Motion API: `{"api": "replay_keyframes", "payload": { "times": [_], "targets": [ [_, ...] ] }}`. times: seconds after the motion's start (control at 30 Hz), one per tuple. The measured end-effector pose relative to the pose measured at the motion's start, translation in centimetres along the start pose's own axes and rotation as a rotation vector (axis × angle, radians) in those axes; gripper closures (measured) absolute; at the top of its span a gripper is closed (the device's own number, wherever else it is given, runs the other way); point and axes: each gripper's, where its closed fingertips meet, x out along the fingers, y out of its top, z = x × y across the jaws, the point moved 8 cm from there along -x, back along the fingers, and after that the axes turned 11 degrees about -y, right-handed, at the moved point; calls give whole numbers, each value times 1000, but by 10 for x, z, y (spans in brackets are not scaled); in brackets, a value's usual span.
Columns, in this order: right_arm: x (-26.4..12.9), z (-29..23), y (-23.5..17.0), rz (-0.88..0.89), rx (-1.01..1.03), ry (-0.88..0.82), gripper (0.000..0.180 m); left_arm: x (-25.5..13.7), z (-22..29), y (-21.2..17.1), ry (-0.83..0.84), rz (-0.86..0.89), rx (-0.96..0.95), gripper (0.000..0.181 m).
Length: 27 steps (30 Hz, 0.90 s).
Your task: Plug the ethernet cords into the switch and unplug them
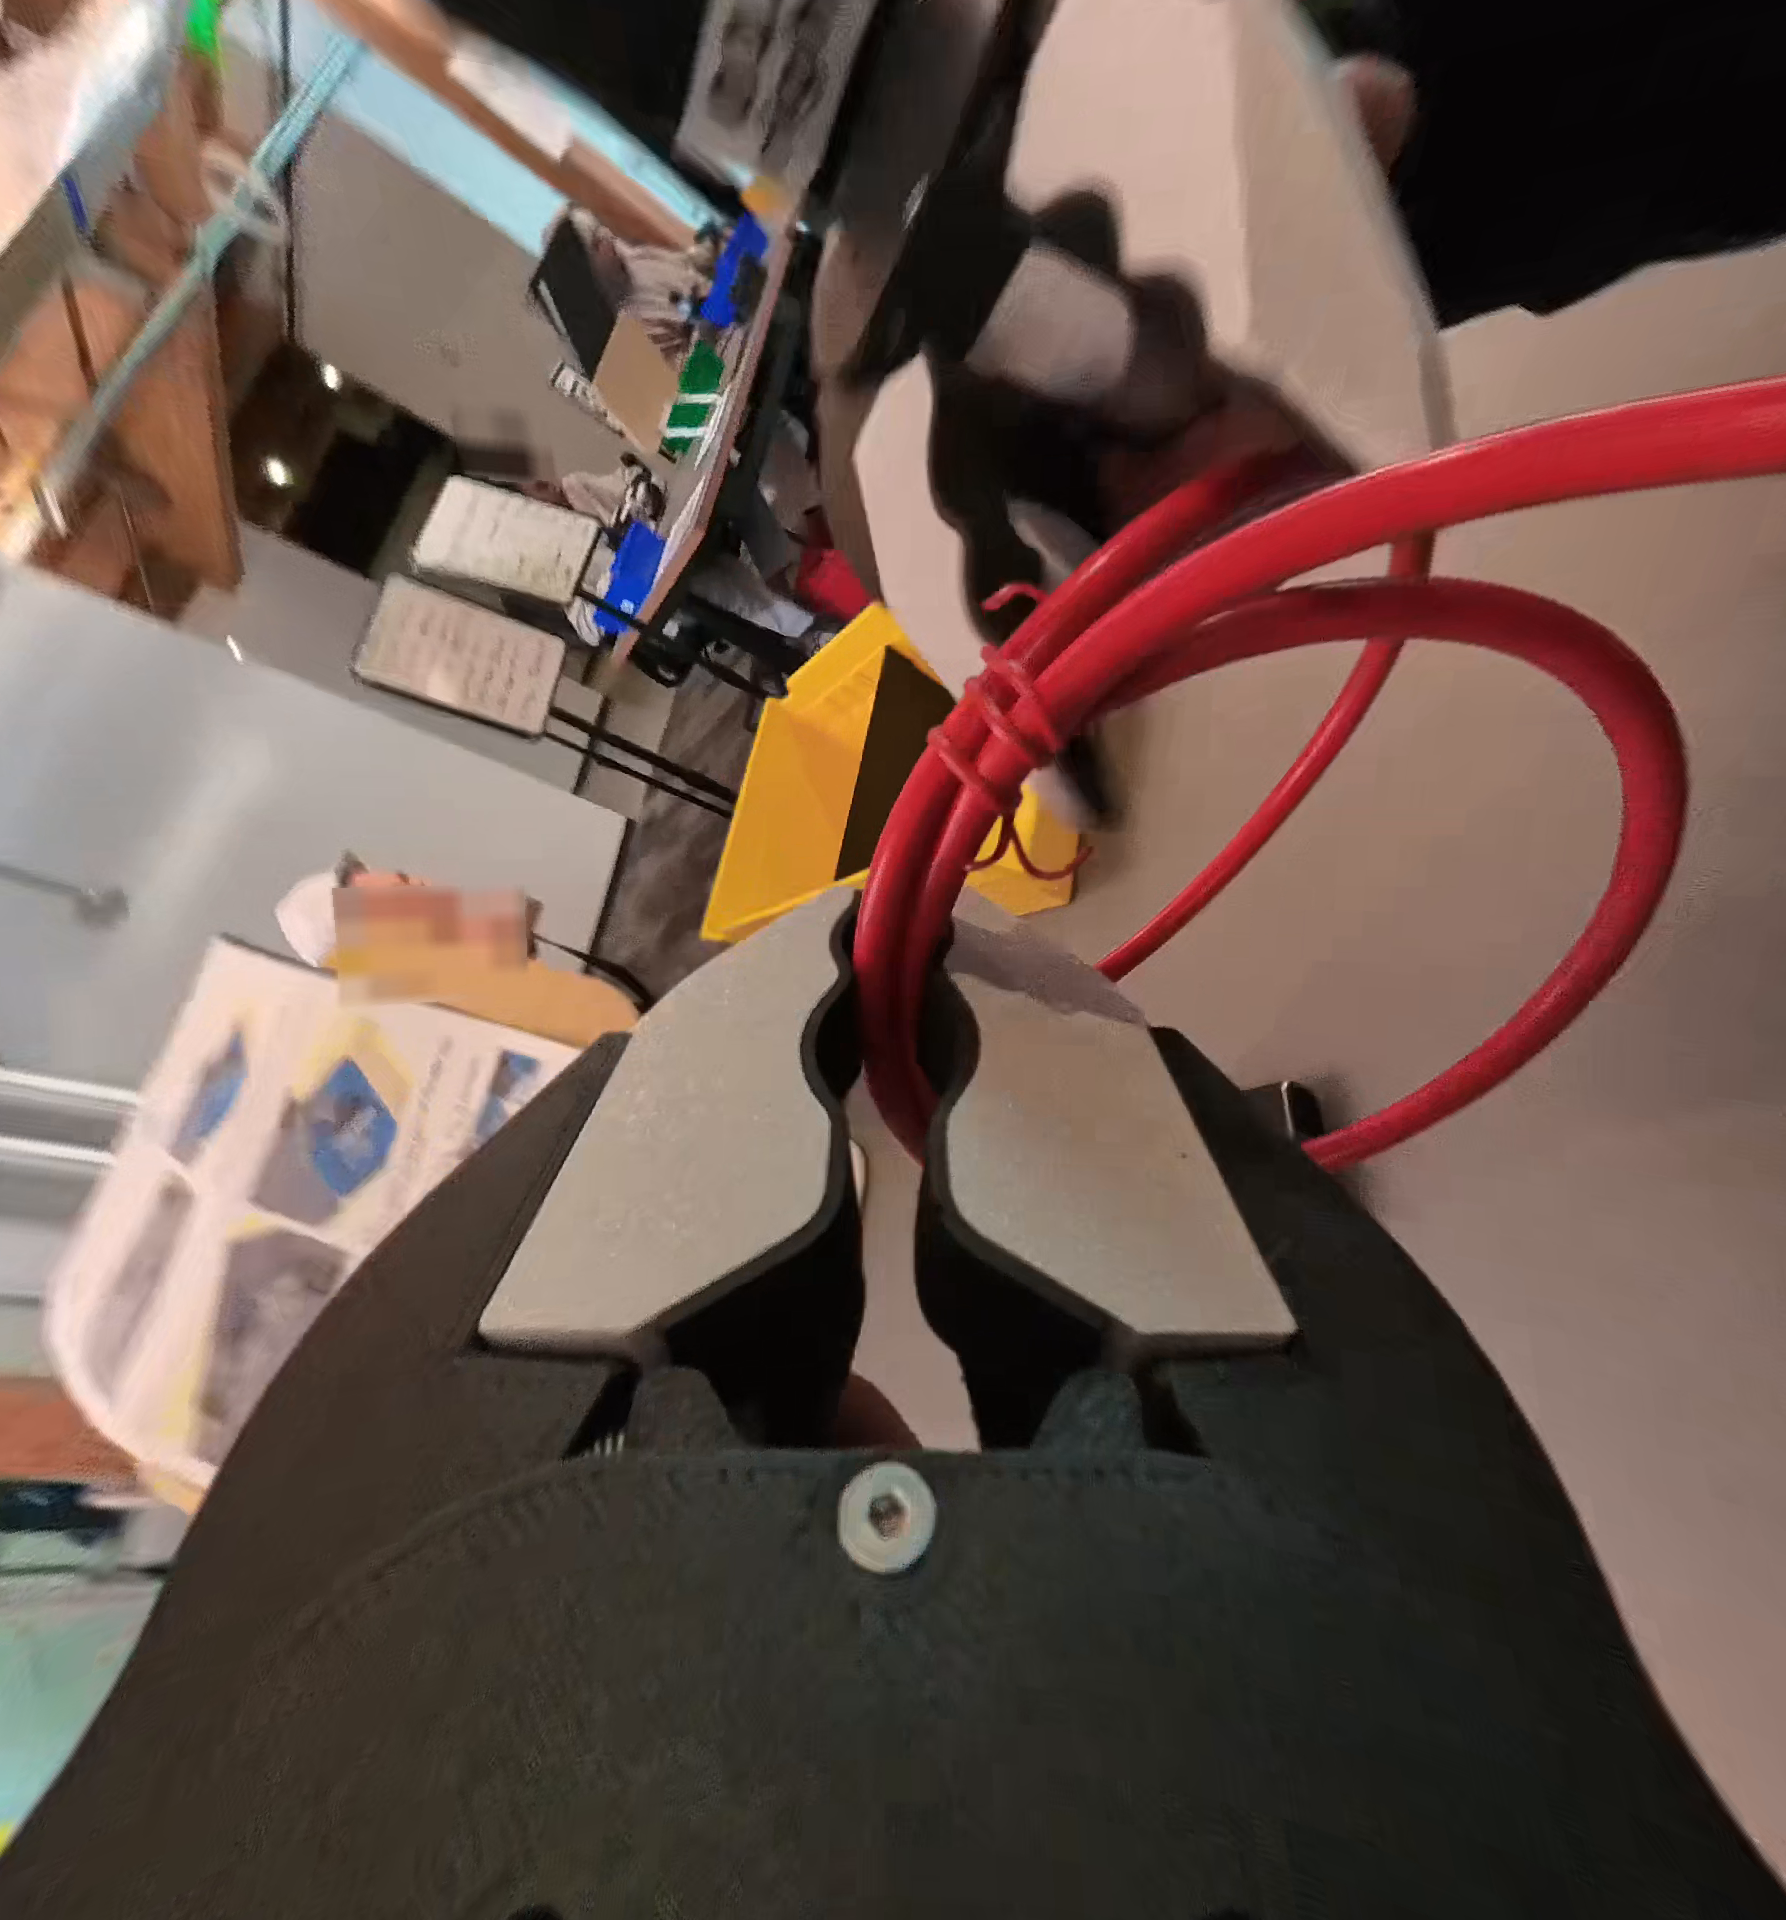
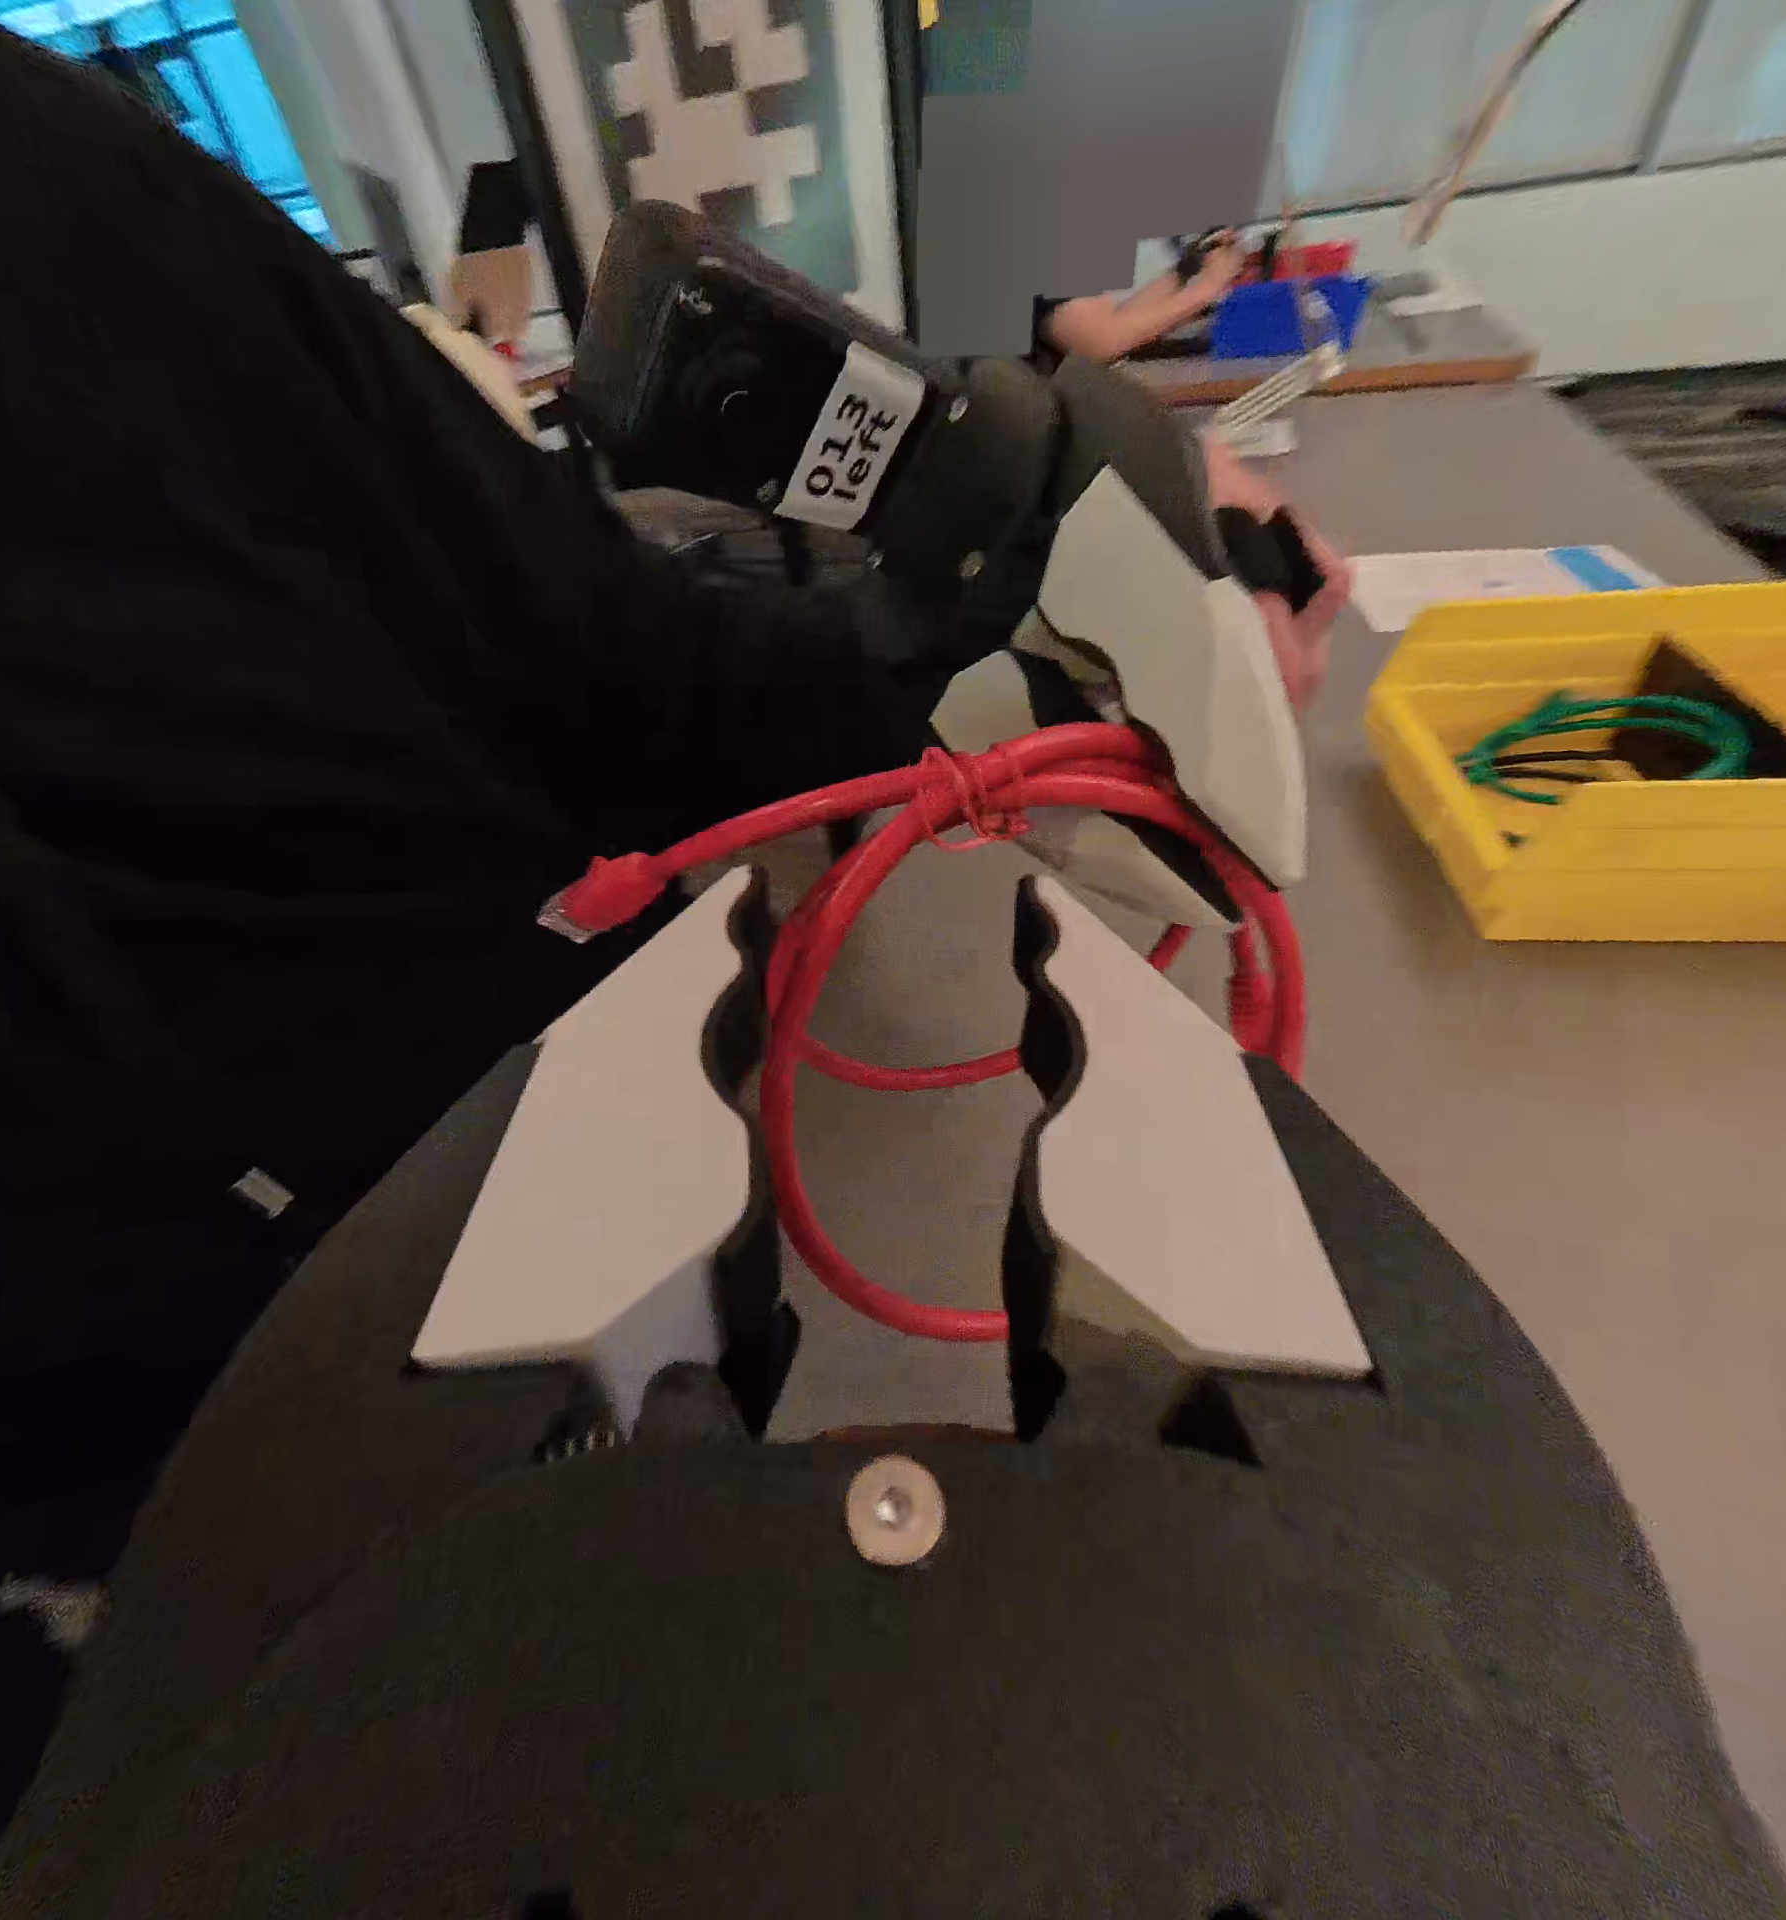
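Note:
A coiled red ethernet cord [image 1: 982, 769], bound by a red twist tie [image 1: 998, 717], is held above the grey table. My left gripper [image 1: 899, 940] is shut on the coil's strands. In the right wrist view the left gripper [image 2: 1169, 790] holds the same red cord [image 2: 795, 1039] from above, with one plug [image 2: 598, 899] sticking out to the left. My right gripper [image 2: 889, 894] is open, and the cord's hanging loop lies between its fingers. No switch is in view.
A yellow bin [image 2: 1616, 873] holding a green cord [image 2: 1595, 743] sits on the grey table [image 2: 1491, 1143] to the right; it also shows in the left wrist view [image 1: 795, 800]. A sheet of paper [image 2: 1471, 582] lies behind it. A black sleeve [image 2: 245, 727] fills the left side.

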Motion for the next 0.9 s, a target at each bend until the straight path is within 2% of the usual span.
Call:
{"api": "replay_keyframes", "payload": {
  "times": [0.07,0.1,0.17,0.23,0.3,0.4,0.53,0.6,0.67,0.73,0.8,0.9],
  "targets": [
    [-18,9,15,94,-47,-186,121,-2,-12,-14,19,58,-173,175],
    [-29,9,25,161,-90,-269,126,-2,-18,-23,30,76,-266,175],
    [-49,3,42,271,-189,-363,155,-6,-34,-41,121,133,-474,175],
    [-57,-13,50,279,-270,-342,174,-10,-46,-59,169,212,-723,175],
    [-47,-25,45,129,-288,-270,172,-11,-51,-73,232,251,-876,175],
    [-9,-29,37,13,-301,-229,168,-7,-49,-77,298,218,-937,175],
    [34,10,29,-18,-220,-449,174,1,-42,-70,281,249,-987,175],
    [32,32,26,34,-148,-613,178,1,-39,-68,302,249,-960,175],
    [24,44,29,150,-78,-713,170,2,-38,-66,277,239,-965,176],
    [19,54,29,190,-57,-806,163,7,-34,-58,231,246,-957,176],
    [22,56,25,198,-58,-799,160,17,-26,-46,122,259,-965,176],
    [25,57,21,228,-46,-775,157,28,-17,-36,-38,363,-1093,175]
  ]
}}
